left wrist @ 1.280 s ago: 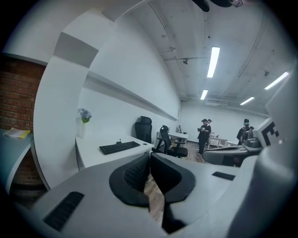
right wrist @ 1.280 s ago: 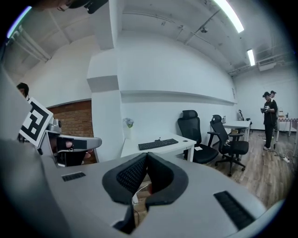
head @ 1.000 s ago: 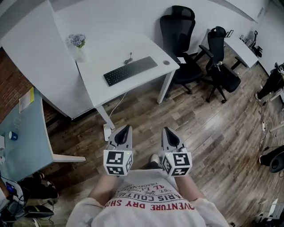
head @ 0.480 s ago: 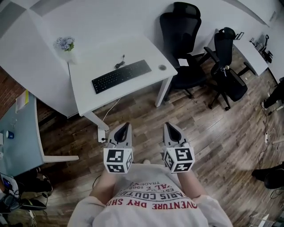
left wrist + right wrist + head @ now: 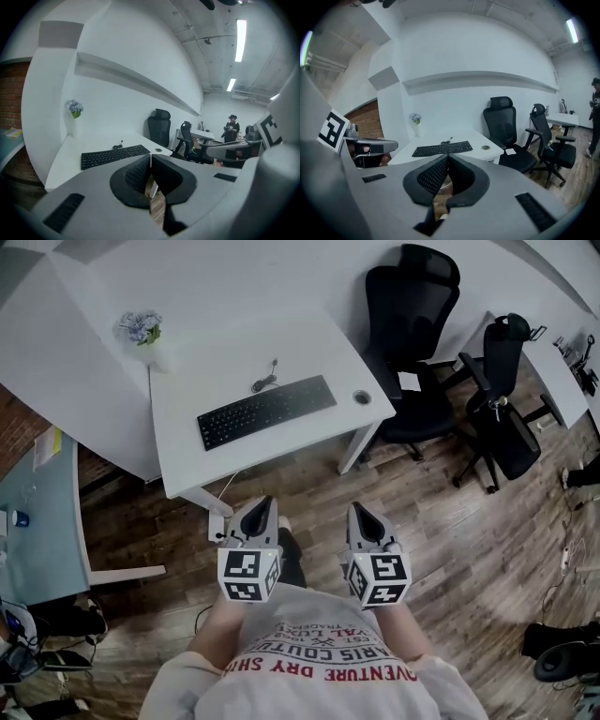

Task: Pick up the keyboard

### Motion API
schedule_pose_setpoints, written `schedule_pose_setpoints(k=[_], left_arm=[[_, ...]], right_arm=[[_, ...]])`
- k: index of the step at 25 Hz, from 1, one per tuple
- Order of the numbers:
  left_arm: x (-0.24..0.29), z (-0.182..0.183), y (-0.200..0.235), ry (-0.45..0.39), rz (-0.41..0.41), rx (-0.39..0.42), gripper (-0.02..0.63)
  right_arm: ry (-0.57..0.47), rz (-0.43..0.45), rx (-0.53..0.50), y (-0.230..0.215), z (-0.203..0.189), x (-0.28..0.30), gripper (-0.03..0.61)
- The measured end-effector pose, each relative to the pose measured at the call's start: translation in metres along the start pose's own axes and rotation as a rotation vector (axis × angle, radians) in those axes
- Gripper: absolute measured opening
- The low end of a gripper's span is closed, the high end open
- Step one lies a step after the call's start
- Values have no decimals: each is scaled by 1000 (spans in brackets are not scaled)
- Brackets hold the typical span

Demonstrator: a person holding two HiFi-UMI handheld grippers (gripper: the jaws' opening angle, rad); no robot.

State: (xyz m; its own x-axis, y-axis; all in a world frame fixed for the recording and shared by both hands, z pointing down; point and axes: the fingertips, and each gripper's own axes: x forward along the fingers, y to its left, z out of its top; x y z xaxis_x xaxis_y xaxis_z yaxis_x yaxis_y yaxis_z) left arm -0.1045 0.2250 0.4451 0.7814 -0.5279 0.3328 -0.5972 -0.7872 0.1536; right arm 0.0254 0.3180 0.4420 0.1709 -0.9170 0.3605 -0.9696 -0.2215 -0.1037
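A black keyboard (image 5: 266,412) lies on a white desk (image 5: 197,454), its cable coiled behind it; it also shows in the left gripper view as the keyboard (image 5: 114,156) and in the right gripper view as the keyboard (image 5: 442,149). My left gripper (image 5: 265,502) and right gripper (image 5: 354,510) hang side by side over the wooden floor, short of the desk's front edge. Both are shut with nothing between the jaws. Neither touches the keyboard.
A small vase of flowers (image 5: 142,332) stands at the desk's far left corner and a round grommet (image 5: 362,397) sits at its right. Two black office chairs (image 5: 414,306) stand to the right. A light-blue table (image 5: 37,521) is at the left. A person (image 5: 230,127) stands far off.
The desk and keyboard have come closer to both grippers as I moved toward them. The jaws have stayed shut.
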Motion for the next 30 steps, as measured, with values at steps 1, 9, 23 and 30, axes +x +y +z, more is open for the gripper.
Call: schedule_pose_setpoints(k=[1, 9, 23, 30], left_arm=[[13, 5, 5, 1, -10, -6, 28], [122, 59, 55, 3, -56, -15, 28], [223, 105, 176, 23, 16, -51, 28], [225, 105, 209, 25, 123, -86, 28]], right_arm=[[9, -10, -8, -5, 3, 12, 25], [46, -67, 31, -44, 50, 114, 25], [51, -1, 24, -33, 115, 291, 25], [92, 104, -2, -15, 121, 341, 25]])
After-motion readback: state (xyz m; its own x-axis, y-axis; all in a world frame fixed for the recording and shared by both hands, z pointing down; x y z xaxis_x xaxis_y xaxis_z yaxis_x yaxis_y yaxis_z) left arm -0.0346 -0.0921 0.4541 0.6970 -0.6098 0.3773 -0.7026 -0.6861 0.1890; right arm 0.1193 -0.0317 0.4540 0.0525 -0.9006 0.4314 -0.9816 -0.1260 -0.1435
